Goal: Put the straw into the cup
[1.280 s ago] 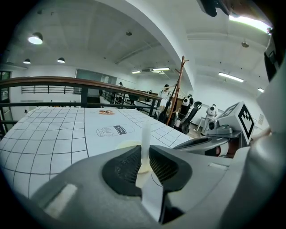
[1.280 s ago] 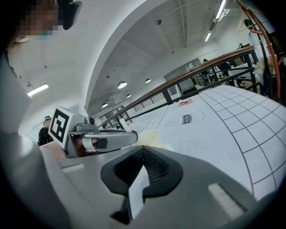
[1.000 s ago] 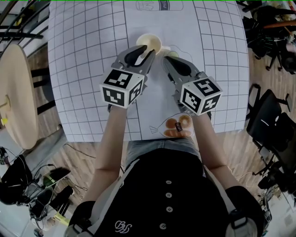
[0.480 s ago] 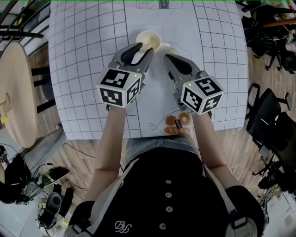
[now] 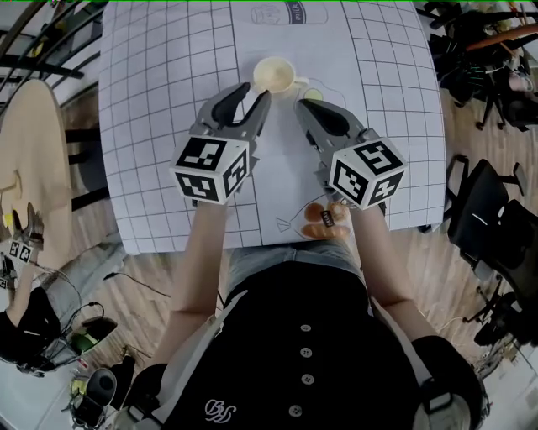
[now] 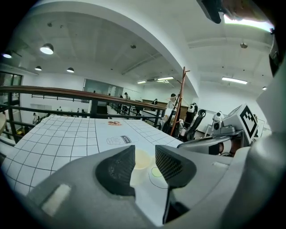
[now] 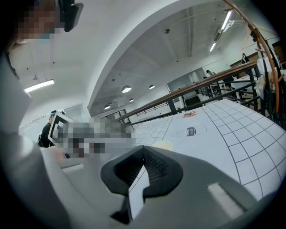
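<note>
A cream cup (image 5: 273, 75) stands on the white gridded table sheet (image 5: 160, 101), beside a printed green circle (image 5: 313, 94). My left gripper (image 5: 253, 94) hovers just short of the cup, a little to its left, jaws open and empty. In the left gripper view the cup (image 6: 142, 160) shows through the gap between the pads of the left gripper (image 6: 145, 154). To the cup's right my right gripper (image 5: 301, 104) is shut, with nothing visible in it. In the right gripper view the tips of the right gripper (image 7: 144, 150) meet below the cup (image 7: 163, 145). No straw can be made out.
An orange snack packet (image 5: 324, 220) lies at the table's near edge under my right wrist. A printed can outline (image 5: 282, 13) marks the far side. A round wooden table (image 5: 34, 168) stands at left, dark office chairs (image 5: 496, 218) at right.
Both grippers have lifted and drawn back from the cup toward the person. The left jaws, which were at the cup, have spread wider and left it standing.
</note>
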The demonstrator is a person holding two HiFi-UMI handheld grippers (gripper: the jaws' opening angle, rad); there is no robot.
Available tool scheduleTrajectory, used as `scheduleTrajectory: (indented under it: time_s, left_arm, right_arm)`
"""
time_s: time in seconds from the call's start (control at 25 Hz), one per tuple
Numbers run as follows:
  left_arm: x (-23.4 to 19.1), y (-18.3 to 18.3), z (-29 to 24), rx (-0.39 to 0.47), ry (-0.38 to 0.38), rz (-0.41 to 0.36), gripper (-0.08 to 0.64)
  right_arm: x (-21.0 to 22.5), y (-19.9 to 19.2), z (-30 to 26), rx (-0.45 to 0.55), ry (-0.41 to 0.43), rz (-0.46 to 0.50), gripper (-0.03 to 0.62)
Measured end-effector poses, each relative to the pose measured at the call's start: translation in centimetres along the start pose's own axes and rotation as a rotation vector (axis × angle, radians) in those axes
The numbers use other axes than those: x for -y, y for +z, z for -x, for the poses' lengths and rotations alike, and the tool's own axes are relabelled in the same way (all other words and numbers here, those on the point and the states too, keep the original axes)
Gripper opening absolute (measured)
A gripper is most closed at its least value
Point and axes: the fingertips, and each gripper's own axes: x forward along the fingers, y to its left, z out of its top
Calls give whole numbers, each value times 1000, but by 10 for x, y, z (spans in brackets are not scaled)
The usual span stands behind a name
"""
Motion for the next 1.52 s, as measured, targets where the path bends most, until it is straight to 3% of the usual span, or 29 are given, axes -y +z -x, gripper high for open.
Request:
scheduleTrajectory:
  time_s: [0.6, 0.84, 1.52]
  left_arm:
    - [36, 13, 41, 45, -114, -20, 141]
    - [46, 6, 50, 57, -129, -7, 0]
    - [66, -12, 56, 42, -201, 34, -2]
  right_arm:
    - [-46, 12, 15, 25, 15, 72, 0]
    - [-50, 7, 24, 27, -4, 76, 0]
    - [-61, -8, 34, -1, -15, 99, 0]
